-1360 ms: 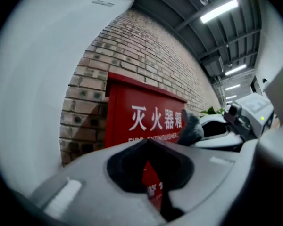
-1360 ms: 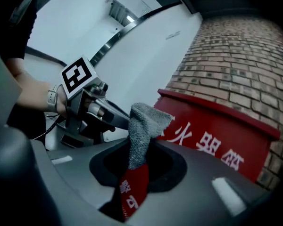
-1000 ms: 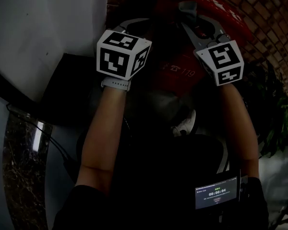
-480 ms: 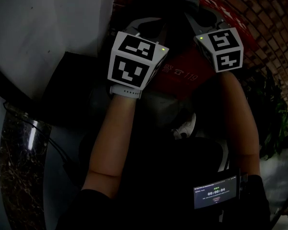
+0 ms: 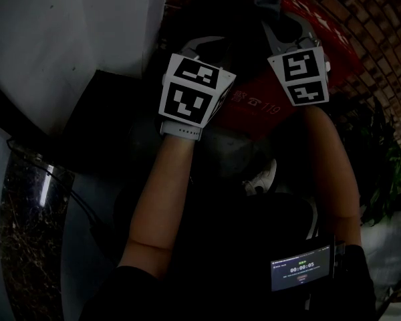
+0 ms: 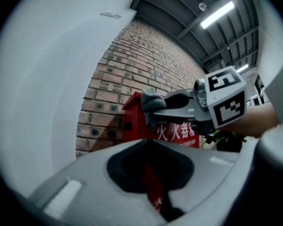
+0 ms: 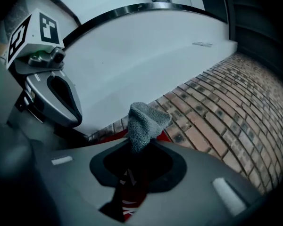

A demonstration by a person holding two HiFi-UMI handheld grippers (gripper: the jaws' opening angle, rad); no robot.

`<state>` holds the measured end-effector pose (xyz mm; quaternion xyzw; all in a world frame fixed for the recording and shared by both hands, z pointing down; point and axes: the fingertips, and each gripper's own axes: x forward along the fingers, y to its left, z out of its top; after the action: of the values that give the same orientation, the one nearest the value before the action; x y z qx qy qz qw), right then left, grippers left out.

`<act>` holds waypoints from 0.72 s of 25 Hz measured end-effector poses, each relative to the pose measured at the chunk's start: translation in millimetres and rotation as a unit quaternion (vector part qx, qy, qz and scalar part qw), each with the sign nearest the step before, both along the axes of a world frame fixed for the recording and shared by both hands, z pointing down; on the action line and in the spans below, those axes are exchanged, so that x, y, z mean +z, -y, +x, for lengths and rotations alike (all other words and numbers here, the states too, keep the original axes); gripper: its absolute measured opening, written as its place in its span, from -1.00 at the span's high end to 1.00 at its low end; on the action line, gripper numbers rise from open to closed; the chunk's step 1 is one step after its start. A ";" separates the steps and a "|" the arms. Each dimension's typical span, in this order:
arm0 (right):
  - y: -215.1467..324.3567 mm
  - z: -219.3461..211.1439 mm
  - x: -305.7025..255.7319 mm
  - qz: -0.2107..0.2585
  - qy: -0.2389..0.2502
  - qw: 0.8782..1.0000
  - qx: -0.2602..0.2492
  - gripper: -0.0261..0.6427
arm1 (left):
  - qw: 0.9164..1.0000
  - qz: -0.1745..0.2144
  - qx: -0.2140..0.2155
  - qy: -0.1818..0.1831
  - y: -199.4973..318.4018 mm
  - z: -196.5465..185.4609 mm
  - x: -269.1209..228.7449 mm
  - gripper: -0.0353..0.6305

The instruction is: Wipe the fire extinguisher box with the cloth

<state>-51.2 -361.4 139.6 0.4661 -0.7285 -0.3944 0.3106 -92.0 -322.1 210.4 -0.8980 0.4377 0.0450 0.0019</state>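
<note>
Grey cloth (image 7: 144,124) sticks up in a bunched tuft from the tips of the right claw (image 7: 137,149), which is pinched tight on it. The red fire extinguisher box (image 6: 179,133), with white characters on its front, stands against a brick wall (image 6: 132,65), beside a plain white wall (image 5: 73,25). In the left gripper view the cloth sits at the top corner of the box, over its upper edge. From there it looks to be against the metal, though contact cannot be told for sure. In the right gripper view a thin strip of the red top shows just behind the tuft.

The left claw (image 6: 148,149) has its two halves drawn together, leaving only a narrow slit through which the red box front shows. It holds nothing. It hangs beside the right one, a little lower and further from the box in the head view. Dark green leaves (image 5: 381,159) lie to the right of the box, and a small lit screen (image 5: 301,269) sits near the person's right elbow.
</note>
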 end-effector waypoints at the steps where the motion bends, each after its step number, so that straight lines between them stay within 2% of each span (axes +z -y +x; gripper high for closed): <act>1: 0.0 -0.1 0.3 0.003 -0.005 1.000 0.001 0.70 | 1.000 0.000 -0.002 0.001 0.7 -0.7 0.4 0.88; 4: -0.8 -0.7 0.7 0.012 -0.030 0.999 0.004 0.70 | 1.000 0.005 -0.005 0.002 0.2 -1.9 -1.2 0.88; 6: -2.3 -1.1 -0.7 0.034 -0.075 0.997 0.014 0.70 | 1.000 0.007 -0.006 0.004 -0.9 -0.9 -1.9 0.88; 9: -2.7 -3.3 -2.0 0.076 -0.144 0.986 0.027 0.70 | 1.000 0.009 -0.006 0.009 -1.1 1.0 -1.3 0.88; 11: -2.6 -4.3 -0.4 0.094 -0.173 0.980 0.031 0.70 | 1.000 0.008 -0.007 0.012 -0.8 2.3 0.5 0.88; 18: -2.6 -5.7 12.1 0.104 -0.209 0.972 0.033 0.72 | 1.000 0.008 -0.006 0.019 -0.5 6.9 3.7 0.88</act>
<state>-56.9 -358.8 151.7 0.4273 -0.5869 -0.5456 0.4187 -85.1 -321.7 214.1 -0.8960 0.4425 0.0317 0.0177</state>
